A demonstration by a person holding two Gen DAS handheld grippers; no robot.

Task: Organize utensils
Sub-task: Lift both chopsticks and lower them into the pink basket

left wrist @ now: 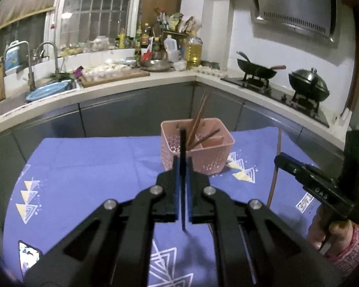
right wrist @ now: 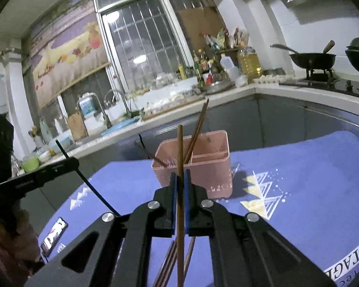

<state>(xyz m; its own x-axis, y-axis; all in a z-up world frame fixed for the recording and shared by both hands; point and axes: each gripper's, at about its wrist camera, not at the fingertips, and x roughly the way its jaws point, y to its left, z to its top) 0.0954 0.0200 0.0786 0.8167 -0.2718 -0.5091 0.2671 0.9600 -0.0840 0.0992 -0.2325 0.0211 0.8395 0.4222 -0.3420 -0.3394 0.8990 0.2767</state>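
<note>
The left hand-held gripper [left wrist: 183, 167] is clamping a black chopstick [left wrist: 183, 143]. The right hand-held gripper [right wrist: 180, 181] is pinching a brown chopstick [right wrist: 179, 148] (upright), both near the pink basket [left wrist: 217, 160] on the bench [left wrist: 95, 167].

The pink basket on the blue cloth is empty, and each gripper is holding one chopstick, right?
Not empty: the right wrist view shows brown chopsticks leaning inside the pink basket. The rest holds: the left gripper grips a black chopstick, the right gripper a brown chopstick.

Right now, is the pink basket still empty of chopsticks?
No: in the right wrist view, brown chopsticks already stand leaning inside the pink basket on the blue cloth.
</note>
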